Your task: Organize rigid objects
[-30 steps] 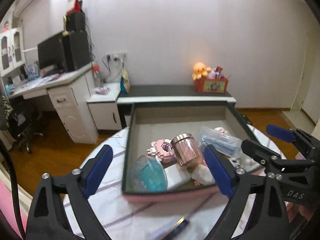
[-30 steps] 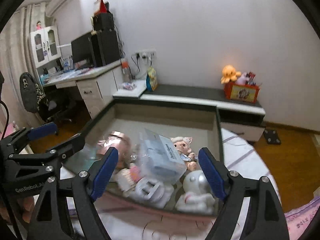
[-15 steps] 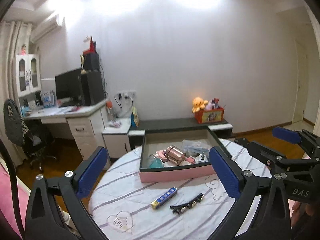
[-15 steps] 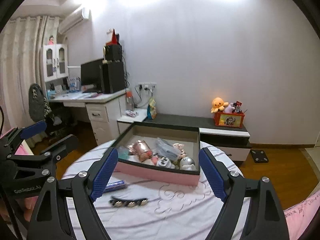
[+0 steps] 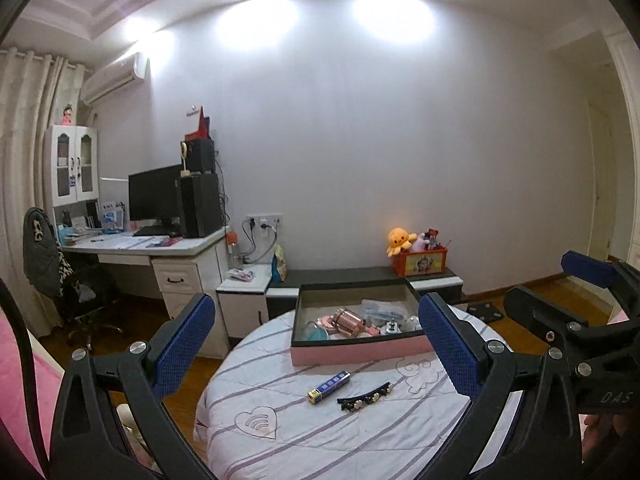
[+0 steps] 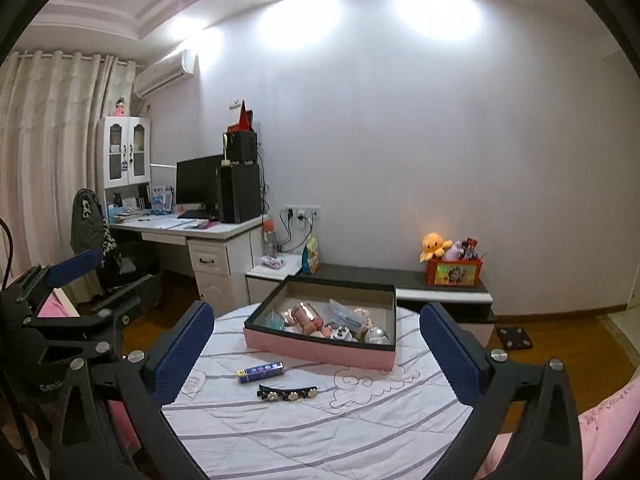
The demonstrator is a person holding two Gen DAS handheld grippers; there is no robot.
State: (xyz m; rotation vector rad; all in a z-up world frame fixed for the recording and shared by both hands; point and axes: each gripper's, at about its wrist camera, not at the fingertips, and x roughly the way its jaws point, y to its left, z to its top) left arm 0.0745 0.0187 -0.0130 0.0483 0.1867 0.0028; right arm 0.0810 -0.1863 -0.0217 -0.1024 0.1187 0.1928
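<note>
A pink open box (image 5: 356,350) (image 6: 320,350) stands at the far side of a round table (image 5: 304,436) (image 6: 320,436) and holds a copper tin (image 5: 350,322) (image 6: 306,316), a clear packet and small toys. In front of it lie a small blue box (image 5: 329,387) (image 6: 261,372) and a black hair clip with flowers (image 5: 363,396) (image 6: 287,393). My left gripper (image 5: 316,352) is open and empty, well back from the table. My right gripper (image 6: 316,352) is open and empty too. Each gripper shows at the edge of the other's view.
A desk (image 5: 160,248) with a monitor and chair stands at the left. A low dark cabinet (image 5: 360,276) behind the table carries an orange toy box (image 5: 420,260). Wood floor surrounds the table, and pink bedding lies near both grippers.
Both grippers have pulled far back and up from just over the box. The whole table, the blue box and the hair clip have come into view.
</note>
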